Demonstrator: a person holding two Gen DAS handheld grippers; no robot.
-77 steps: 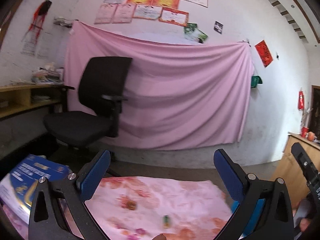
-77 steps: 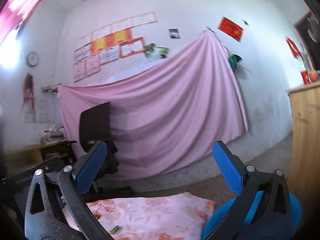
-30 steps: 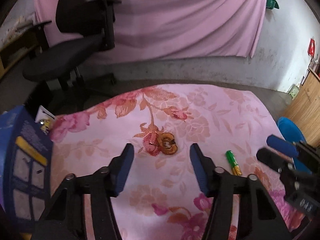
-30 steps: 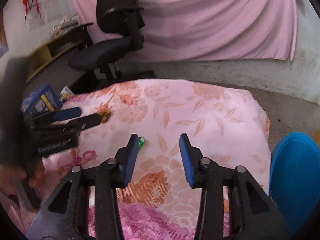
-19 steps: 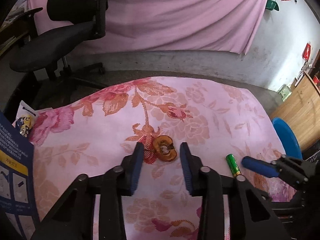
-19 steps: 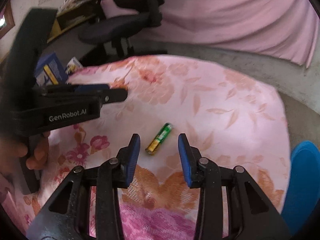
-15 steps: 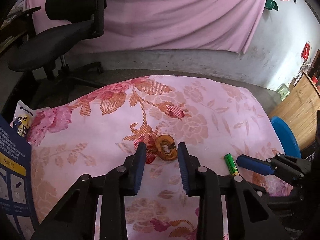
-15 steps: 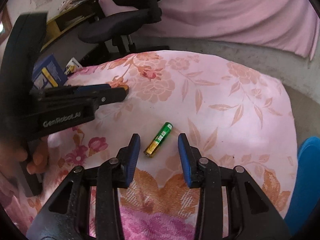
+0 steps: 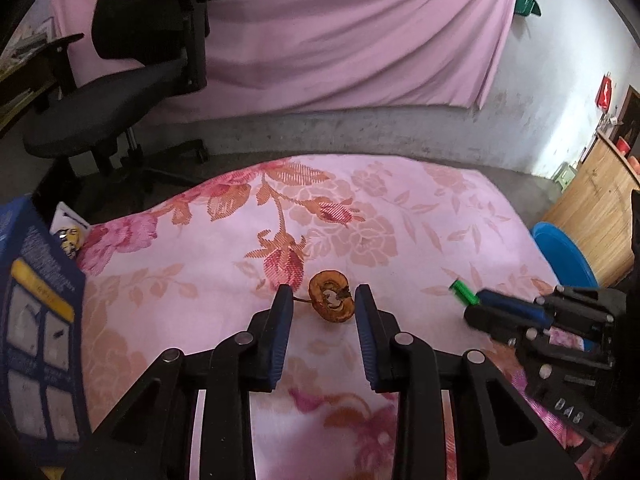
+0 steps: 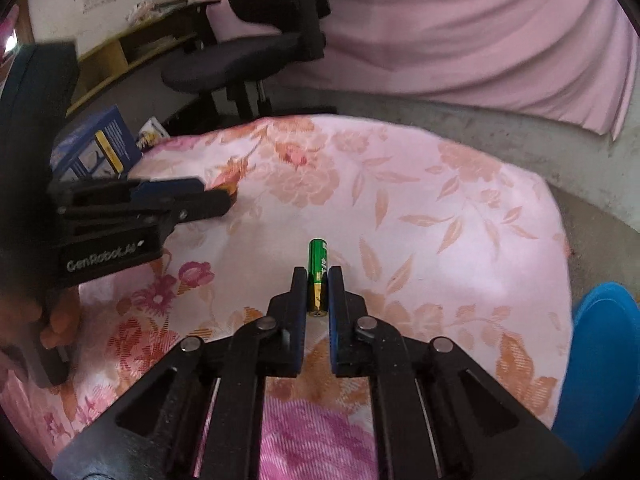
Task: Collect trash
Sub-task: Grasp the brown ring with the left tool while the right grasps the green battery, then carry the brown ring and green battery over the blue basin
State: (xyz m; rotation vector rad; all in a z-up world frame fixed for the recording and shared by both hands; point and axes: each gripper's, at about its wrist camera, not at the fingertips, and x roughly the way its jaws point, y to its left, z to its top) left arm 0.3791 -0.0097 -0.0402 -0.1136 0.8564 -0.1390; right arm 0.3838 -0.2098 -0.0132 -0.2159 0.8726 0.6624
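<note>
Chair (image 9: pixel 132 60) legs and a pink sheet on the wall (image 9: pixel 360 40) stand behind the flowery pink cloth (image 9: pixel 400 220), and a blue box (image 9: pixel 36 320) sits at the cloth's left edge. A blue bin (image 10: pixel 600 360) waits off the right side. Nothing blocks either piece of trash.

Only the left camera shows the brown dried fruit piece (image 9: pixel 332 302) clearly (the right camera sees just a sliver past the other tool). The left gripper (image 9: pixel 322 304) is open, with the fruit piece between its tips, close to the right finger.

The right camera shows the green battery (image 10: pixel 318 276) best. The right gripper (image 10: pixel 318 286) is squeezed onto the battery's gold end, and the green end sticks out in front.
</note>
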